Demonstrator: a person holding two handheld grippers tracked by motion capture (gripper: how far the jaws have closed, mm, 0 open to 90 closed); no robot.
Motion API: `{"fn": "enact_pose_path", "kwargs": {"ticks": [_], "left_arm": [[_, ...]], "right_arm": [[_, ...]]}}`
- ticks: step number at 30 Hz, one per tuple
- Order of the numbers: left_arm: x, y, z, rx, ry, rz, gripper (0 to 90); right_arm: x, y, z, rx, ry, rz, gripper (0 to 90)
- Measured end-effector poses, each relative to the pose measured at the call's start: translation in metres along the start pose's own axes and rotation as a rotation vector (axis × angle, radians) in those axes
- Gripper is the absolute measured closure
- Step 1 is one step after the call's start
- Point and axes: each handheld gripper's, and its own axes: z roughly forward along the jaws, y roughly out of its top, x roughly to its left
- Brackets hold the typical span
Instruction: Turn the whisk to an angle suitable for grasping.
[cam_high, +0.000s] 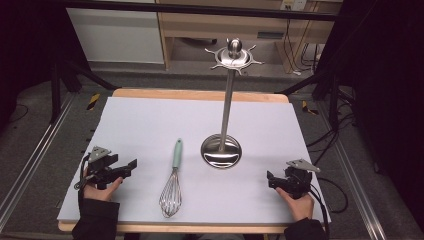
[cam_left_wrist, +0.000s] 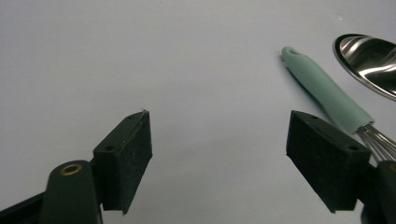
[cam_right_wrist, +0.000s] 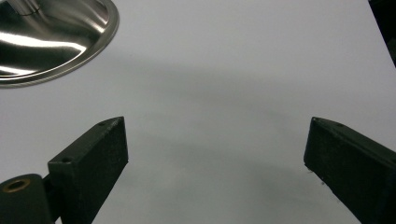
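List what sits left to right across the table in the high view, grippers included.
left gripper → whisk → utensil stand → right gripper. Both grippers have open jaws with nothing between them.

Wire whisk (cam_high: 172, 183) with mint-green handle, flat on the white mat, handle away, beside the steel stand's base (cam_high: 221, 151).

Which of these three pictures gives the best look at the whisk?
The high view: the whole whisk lies there on the white mat, mint handle to wire loops. The left gripper view catches its handle and the start of the wires, partly behind a jaw. The right gripper view looks at the stand's shiny base instead.
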Motion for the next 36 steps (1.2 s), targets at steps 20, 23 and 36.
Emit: {"fn": "enact_pose_path", "kwargs": {"ticks": [20,23,36], "left_arm": [[-0.041,0.012,-0.001,0.018,-0.060,0.059,28.6],[-0.047,0.015,0.000,0.024,-0.066,0.072,30.1],[-0.069,0.029,0.009,0.059,-0.092,0.113,31.7]], "right_arm": [[-0.002,-0.003,0.000,0.010,0.001,-0.005,6.4],[-0.001,-0.002,-0.002,0.005,0.003,-0.004,6.3],[0.003,-0.001,-0.001,0.014,-0.017,-0.017,6.5]]}}
